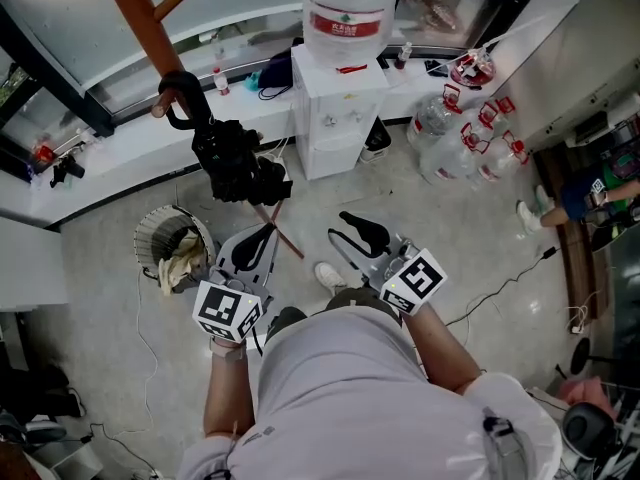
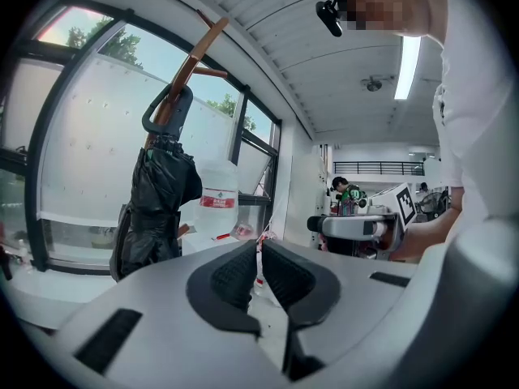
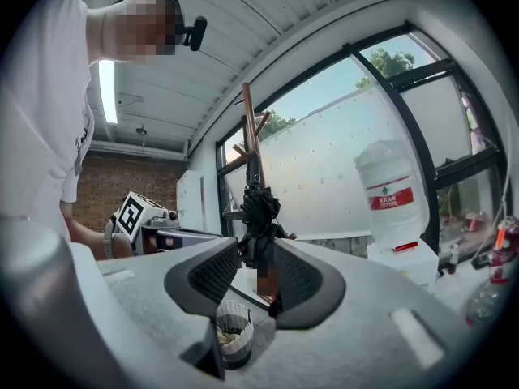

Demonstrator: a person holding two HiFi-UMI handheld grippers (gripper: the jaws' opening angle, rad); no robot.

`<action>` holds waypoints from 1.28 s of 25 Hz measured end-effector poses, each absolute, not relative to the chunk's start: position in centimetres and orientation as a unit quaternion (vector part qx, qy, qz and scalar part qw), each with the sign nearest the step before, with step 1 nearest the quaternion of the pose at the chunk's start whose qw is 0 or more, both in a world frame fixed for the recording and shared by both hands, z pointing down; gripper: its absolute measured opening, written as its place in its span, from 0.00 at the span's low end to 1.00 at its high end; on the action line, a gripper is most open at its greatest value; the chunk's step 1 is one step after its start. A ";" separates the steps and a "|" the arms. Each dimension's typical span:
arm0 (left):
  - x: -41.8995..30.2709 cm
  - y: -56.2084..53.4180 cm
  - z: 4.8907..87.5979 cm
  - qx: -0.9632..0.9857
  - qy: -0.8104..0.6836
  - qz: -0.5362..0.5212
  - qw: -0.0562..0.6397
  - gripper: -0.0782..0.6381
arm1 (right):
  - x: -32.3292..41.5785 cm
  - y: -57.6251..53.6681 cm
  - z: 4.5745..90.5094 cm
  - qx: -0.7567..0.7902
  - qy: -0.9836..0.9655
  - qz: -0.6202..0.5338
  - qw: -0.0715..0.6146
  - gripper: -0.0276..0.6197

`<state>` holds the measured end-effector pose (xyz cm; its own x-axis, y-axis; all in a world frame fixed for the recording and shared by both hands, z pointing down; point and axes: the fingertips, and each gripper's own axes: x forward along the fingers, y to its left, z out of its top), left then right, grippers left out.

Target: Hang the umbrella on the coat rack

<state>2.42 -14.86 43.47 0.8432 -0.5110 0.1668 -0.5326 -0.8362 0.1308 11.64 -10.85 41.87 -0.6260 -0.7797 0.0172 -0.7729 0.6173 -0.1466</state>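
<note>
- A room with a grey floor [image 1: 470, 268] and a long window ledge [image 1: 120, 158] along the wall under big windows.
- A white water dispenser [image 1: 335, 118] stands by the ledge with a large bottle [image 1: 350, 8] on top. More jugs [image 1: 460, 138] sit on the floor to its right.
- A waste basket [image 1: 175, 248] stands on the floor near the foot of the rack.
- The brown wooden coat rack [image 1: 135, 13] rises in front of the window, with pegs branching near its top.
- The black umbrella [image 1: 235, 163] is folded and bundled. It hangs from the rack by its curved handle [image 1: 180, 93], which is hooked over a peg, and the body droops below.
- The left hand-held gripper [image 1: 262, 230] is held level, well apart from the umbrella. It is clenched on nothing, with only a thin slit between its pads [image 2: 235, 274].
- The right hand-held gripper [image 1: 352, 230] is beside the left one, also clear of the umbrella. It is drawn in and empty. Through the gap between its pads [image 3: 215, 274] the rack and umbrella show far off.
- The person in a light shirt [image 1: 340, 398] stands facing the rack.
</note>
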 end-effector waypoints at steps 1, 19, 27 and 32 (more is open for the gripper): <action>2.4 -14.8 43.5 0.956 -0.274 0.061 0.086 0.12 | 11.6 -10.9 42.0 -0.434 0.898 -0.069 0.023 0.26; 2.1 -14.0 45.5 0.948 -0.290 0.077 0.105 0.12 | 12.3 -11.3 44.2 -0.442 0.893 -0.087 0.006 0.26; 1.8 -14.3 46.0 0.943 -0.302 0.077 0.114 0.12 | 12.9 -11.0 45.0 -0.446 0.890 -0.097 0.004 0.26; 1.9 -14.4 46.3 0.941 -0.305 0.079 0.119 0.12 | 13.2 -11.2 45.4 -0.447 0.888 -0.102 0.004 0.26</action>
